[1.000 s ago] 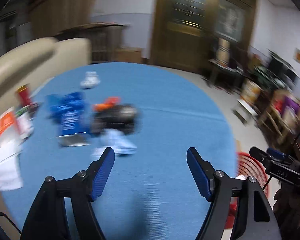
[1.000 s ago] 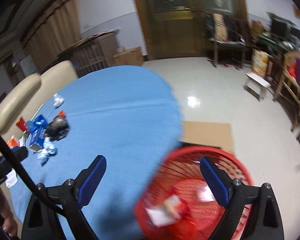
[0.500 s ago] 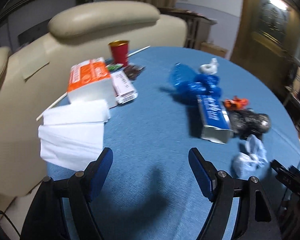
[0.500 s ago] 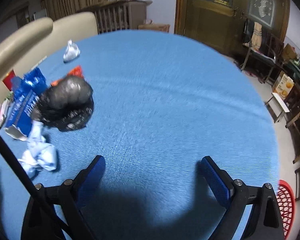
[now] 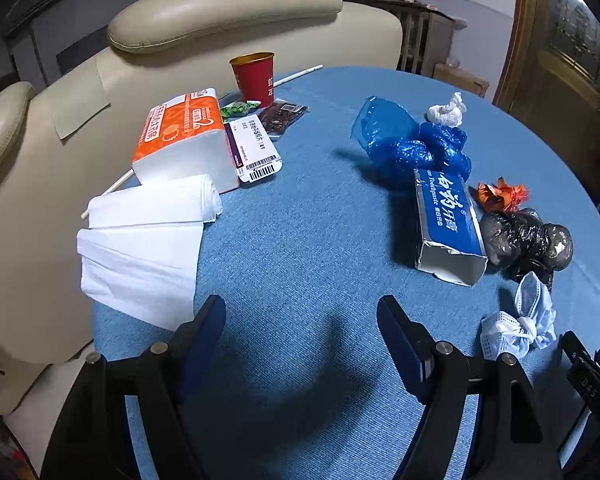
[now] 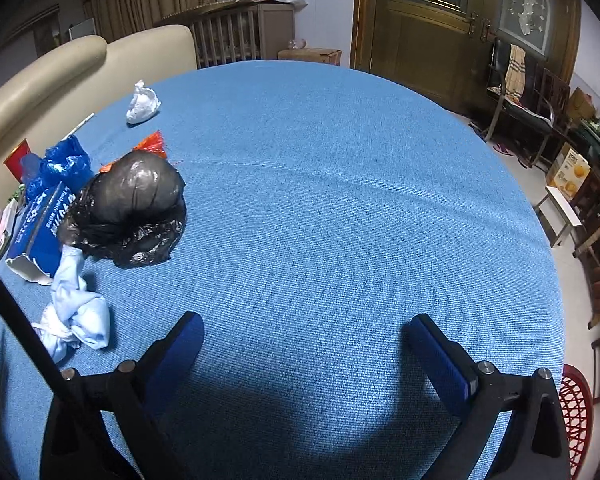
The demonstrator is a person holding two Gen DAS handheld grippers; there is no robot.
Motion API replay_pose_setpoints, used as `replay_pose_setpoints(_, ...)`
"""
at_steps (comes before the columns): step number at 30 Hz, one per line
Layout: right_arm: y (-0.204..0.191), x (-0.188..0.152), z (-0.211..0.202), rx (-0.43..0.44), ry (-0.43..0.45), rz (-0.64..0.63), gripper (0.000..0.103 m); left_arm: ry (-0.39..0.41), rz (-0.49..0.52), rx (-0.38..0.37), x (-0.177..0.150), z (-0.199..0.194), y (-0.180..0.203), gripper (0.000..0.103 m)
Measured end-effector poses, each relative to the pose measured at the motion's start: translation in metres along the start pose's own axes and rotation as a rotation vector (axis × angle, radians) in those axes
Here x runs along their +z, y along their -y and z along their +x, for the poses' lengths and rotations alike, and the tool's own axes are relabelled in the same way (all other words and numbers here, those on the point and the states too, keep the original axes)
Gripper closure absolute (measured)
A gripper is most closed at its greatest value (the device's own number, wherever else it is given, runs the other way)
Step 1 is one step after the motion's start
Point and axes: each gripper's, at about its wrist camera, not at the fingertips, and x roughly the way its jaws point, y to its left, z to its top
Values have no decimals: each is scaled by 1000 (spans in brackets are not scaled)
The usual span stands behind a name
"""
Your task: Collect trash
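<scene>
Both my views have swung off the red basket point(image 6: 576, 412) and back onto the blue table point(image 6: 320, 200); a second ago the right view looked straight down into that basket, where a few scraps already lay, and now only its rim shows past the table's near right edge. I read that as one drop-off finished and the next pick about to start.

Most of the trash is left to collect, and I place it from the black bag point(image 6: 132, 208), the biggest lump. Touching its left side lies the blue toothpaste box point(image 5: 448, 224). Beyond the box sits the crumpled blue plastic point(image 5: 412, 144), with a white wad point(image 5: 446, 112) further off. Just behind the bag is an orange wrapper point(image 5: 502, 194). Nearer to me than the bag lies a crumpled face mask point(image 6: 76, 312).

The right gripper point(image 6: 306, 352) has just been opening; its jaws now stand fully spread over bare cloth, nothing between them, the mask just to their left. The left gripper point(image 5: 300, 340) is moderately spread, also empty and touching nothing.
</scene>
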Motion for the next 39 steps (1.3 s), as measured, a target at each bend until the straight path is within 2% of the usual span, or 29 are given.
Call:
replay_pose_setpoints(9,-1,0,1,0,0,0,0,24,-5,117,4,-17,-7,25)
replay_pose_setpoints(13,-1,0,1,-1,-1,0,0,24,-9,141,8,-17,-7,25)
replay_pose_setpoints(22,-1,0,1,-1,-1,0,0,11,44,130,6,-13,18,25)
replay_pose_setpoints(39,-1,0,1,-1,-1,0,0,17,35,92,3,-15,15,25)
